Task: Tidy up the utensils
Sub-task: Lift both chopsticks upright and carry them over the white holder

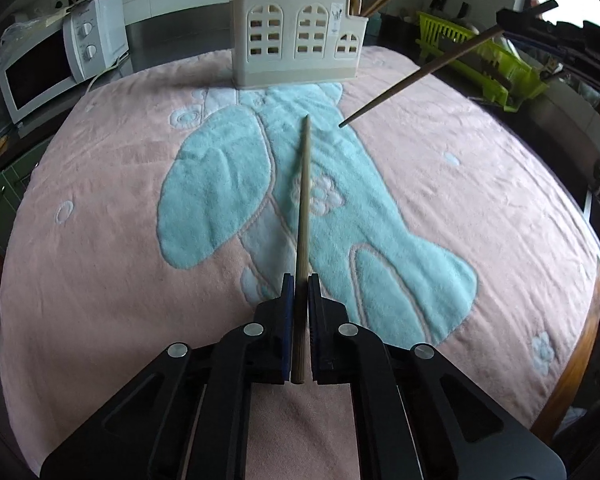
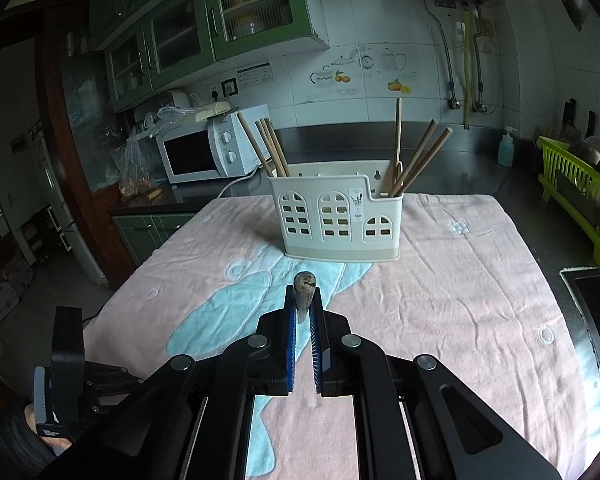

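A pale wooden chopstick [image 1: 303, 216], round and tapering to a blunt tip, runs up the centre of the left wrist view, pinched between the closed jaws of the left gripper [image 1: 299, 280] above a pink towel [image 1: 112, 248] with a mint-green figure that covers the tabletop [image 1: 580, 360]. At upper right of that view a second, darker chopstick [image 1: 412, 76] slants down from the right gripper [image 1: 516, 20], its dark tip hanging over the towel. The right wrist view shows that gripper [image 2: 303, 300] clamped on the stick's butt end [image 2: 305, 292], whose cut face is cracked and weathered. Centre frame stands the cream plastic utensil holder [image 2: 340, 220], moulded like a house front with arched windows; several chopsticks [image 2: 270, 148] lean out of its left compartment and more chopsticks [image 2: 416, 160] out of its lower right one. A small sticker [image 2: 357, 200] on its front carries print too fine to read. A white microwave [image 2: 204, 152] sits at left on the dark counter, its badge illegible, and a lime-green dish rack [image 2: 572, 192] at far right. Fruit-and-teapot decals [image 2: 340, 76] mark the wall tiles.
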